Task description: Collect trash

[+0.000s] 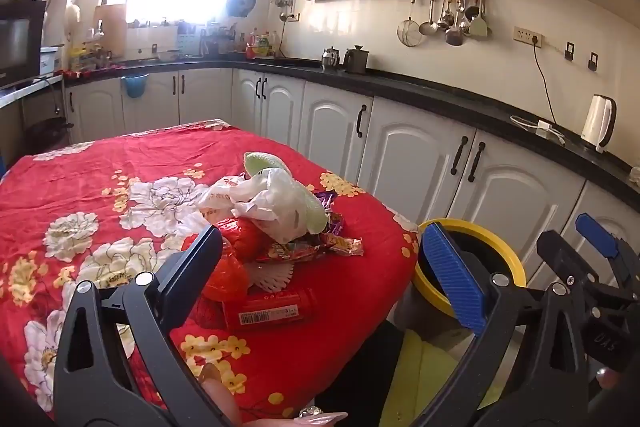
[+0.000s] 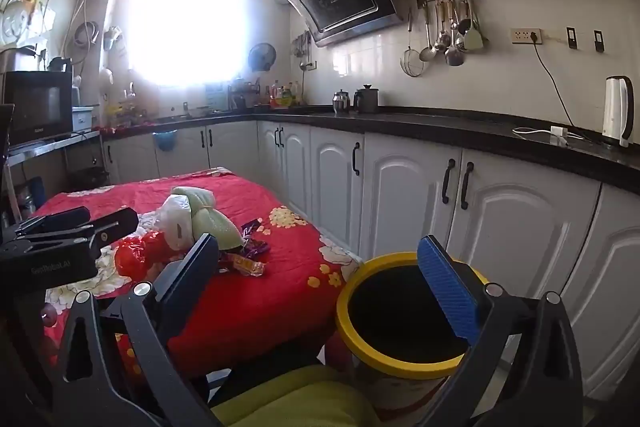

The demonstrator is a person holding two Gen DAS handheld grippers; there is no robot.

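Note:
A pile of trash lies on the red flowered tablecloth (image 1: 100, 163): a white plastic bag (image 1: 272, 203), a pale green cloth (image 1: 260, 163), a red plastic bag (image 1: 240, 247), candy wrappers (image 1: 320, 247) and a red tube with a barcode (image 1: 268, 313). A yellow-rimmed bin (image 2: 400, 311) stands off the table's right edge; it also shows in the left wrist view (image 1: 508, 267). My left gripper (image 1: 324, 267) is open and empty, just short of the pile. My right gripper (image 2: 324, 275) is open and empty, near the bin. The pile shows in the right wrist view (image 2: 192, 223).
White kitchen cabinets (image 2: 500, 211) under a black counter (image 2: 460, 131) run along the right. A white kettle (image 2: 618, 111) stands on it. A yellow-green seat (image 2: 304, 399) is below the bin. A microwave (image 2: 36, 107) sits at the left.

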